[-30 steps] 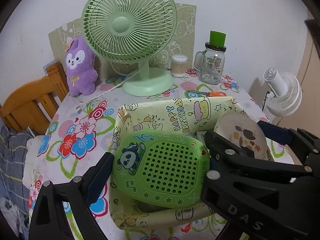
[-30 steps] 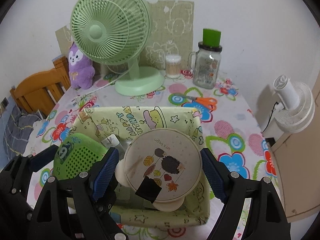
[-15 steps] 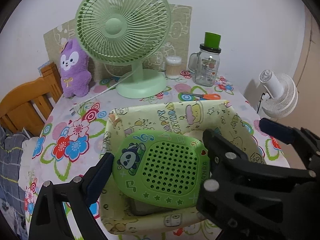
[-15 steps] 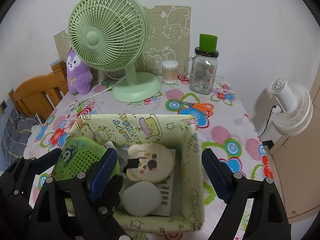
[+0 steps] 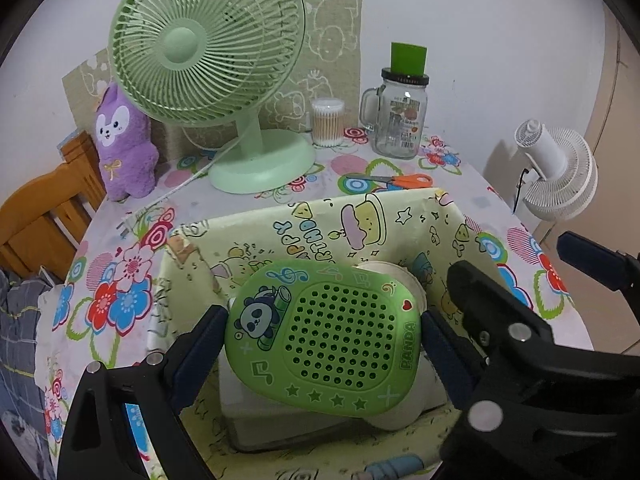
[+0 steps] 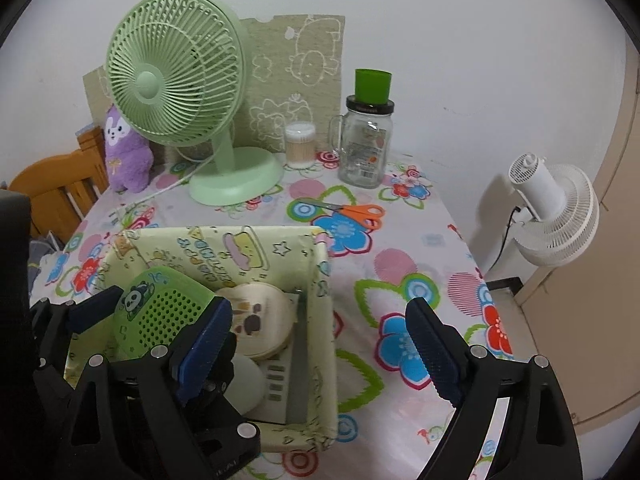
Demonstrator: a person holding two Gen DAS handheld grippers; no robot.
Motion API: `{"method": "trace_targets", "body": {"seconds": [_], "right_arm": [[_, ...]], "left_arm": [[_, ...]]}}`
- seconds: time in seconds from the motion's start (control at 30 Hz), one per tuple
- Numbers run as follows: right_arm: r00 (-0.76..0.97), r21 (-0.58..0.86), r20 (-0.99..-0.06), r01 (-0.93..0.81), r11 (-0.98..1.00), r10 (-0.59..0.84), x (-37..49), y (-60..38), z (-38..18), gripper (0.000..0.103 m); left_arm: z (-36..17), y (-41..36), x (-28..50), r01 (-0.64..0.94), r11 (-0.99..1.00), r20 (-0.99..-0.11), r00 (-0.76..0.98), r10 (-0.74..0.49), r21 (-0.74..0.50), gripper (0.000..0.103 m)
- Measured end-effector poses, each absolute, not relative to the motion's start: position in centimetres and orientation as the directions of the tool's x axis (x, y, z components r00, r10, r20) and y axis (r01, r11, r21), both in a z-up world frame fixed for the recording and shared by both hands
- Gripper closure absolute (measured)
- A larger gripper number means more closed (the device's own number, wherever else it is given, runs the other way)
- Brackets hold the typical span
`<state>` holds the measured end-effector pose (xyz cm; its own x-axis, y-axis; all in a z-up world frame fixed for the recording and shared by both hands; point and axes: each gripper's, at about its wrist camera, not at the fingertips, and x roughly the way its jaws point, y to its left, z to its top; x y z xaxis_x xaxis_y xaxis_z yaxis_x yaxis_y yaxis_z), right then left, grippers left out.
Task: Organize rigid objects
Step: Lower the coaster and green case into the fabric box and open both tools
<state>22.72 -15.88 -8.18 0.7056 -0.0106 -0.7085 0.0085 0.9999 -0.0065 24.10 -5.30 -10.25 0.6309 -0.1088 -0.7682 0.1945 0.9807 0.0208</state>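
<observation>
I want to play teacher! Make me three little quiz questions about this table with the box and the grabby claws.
1. True or false: the left gripper holds the green panda case over the storage box.
2. Which gripper is empty? A) left B) right
3. Fill in: the orange scissors lie on the ____, outside the box.

Key: 1 true. 2 B, its jaws stand wide apart with nothing between them. 3 table, in front of the glass jar.
</observation>
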Motion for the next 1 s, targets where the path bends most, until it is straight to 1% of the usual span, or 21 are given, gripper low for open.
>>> {"method": "trace_targets", "body": {"seconds": [0.17, 0.27, 0.47, 0.5, 0.53, 0.6, 1.0], "right_arm": [[0.695, -0.005, -0.719, 0.021, 1.000, -0.018, 23.5, -16.4, -8.9, 0.012], [0.688, 0.031, -0.725, 0.016, 0.999, 0.012, 23.9, -16.6, -9.2, 0.013], [0.686, 0.029, -0.728, 0.022, 0.999, 0.006, 23.8, -16.6, -9.4, 0.012], [0.685, 0.027, -0.729, 0.024, 0.999, 0.004, 23.8, -16.7, -9.4, 0.012], [0.685, 0.025, -0.729, 0.025, 0.999, 0.001, 23.7, -16.7, -9.4, 0.012], [0.684, 0.025, -0.729, 0.026, 0.999, 0.000, 23.5, -16.8, -9.3, 0.012], [0.695, 0.036, -0.718, 0.012, 0.999, 0.017, 20.9, -16.8, -8.5, 0.012]], "left_arm": [[-11.0, -5.6, 24.9, 0.199, 0.980, -0.778, 0.619, -0.106, 0.025, 0.006], [-11.1, -5.7, 25.1, 0.201, 0.980, -0.792, 0.601, -0.109, 0.017, 0.006], [-11.3, -5.9, 25.1, 0.204, 0.979, -0.807, 0.582, -0.102, 0.023, 0.006], [-11.3, -5.9, 25.1, 0.207, 0.978, -0.809, 0.579, -0.104, 0.022, 0.006], [-11.3, -6.0, 25.0, 0.212, 0.977, -0.810, 0.576, -0.110, 0.018, 0.003], [-11.2, -6.1, 24.8, 0.215, 0.976, -0.808, 0.579, -0.112, 0.018, 0.000], [-9.9, -5.9, 22.1, 0.210, 0.976, -0.786, 0.611, -0.093, 0.048, 0.000]]}}
